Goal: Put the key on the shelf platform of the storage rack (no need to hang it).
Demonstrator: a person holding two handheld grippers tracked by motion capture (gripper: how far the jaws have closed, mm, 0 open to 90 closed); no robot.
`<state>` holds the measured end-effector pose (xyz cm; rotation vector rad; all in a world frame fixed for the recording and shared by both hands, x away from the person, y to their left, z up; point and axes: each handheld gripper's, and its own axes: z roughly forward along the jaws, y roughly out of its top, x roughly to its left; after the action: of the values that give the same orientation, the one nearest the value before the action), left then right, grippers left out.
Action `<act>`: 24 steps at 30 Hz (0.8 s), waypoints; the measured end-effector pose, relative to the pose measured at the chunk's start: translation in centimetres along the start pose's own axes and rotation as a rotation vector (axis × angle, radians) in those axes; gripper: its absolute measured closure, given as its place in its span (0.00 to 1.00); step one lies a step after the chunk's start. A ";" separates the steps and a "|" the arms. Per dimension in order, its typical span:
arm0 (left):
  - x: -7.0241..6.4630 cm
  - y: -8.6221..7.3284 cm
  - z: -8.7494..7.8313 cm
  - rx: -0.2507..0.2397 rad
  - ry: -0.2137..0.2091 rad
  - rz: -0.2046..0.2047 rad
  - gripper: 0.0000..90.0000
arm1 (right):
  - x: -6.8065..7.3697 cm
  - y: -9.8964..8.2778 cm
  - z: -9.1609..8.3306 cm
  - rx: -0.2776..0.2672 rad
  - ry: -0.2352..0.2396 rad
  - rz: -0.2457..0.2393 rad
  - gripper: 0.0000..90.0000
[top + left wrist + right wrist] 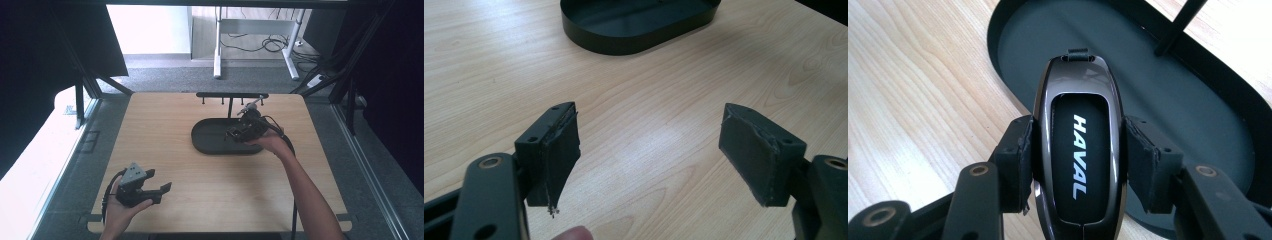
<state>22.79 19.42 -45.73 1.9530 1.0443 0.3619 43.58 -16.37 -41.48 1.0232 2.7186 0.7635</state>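
Right gripper (1075, 150) clamped around key fob (1077, 150) (HAVAL lettering), above tray (1198, 100)

Left gripper (649, 150) agape, right gripper (1075, 160) clamped.

light wood worktop (200, 175), rectangular, pale grain, most of its surface bare. black oval tray (212, 137) sits flat on it, right of centre, nearer the far edge than the near one. a thin black post rises from the tray's far side to a black rack bar (231, 95) running along the far edge.
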 end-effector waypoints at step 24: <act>0.1 -0.1 0.1 0.004 -0.002 -0.001 0.27 | -1.7 -0.6 2.7 0.022 -0.025 0.047 0.55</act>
<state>22.86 19.43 -45.84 1.9558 1.0451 0.3582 45.35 -16.76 -44.15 1.0971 2.6970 0.7239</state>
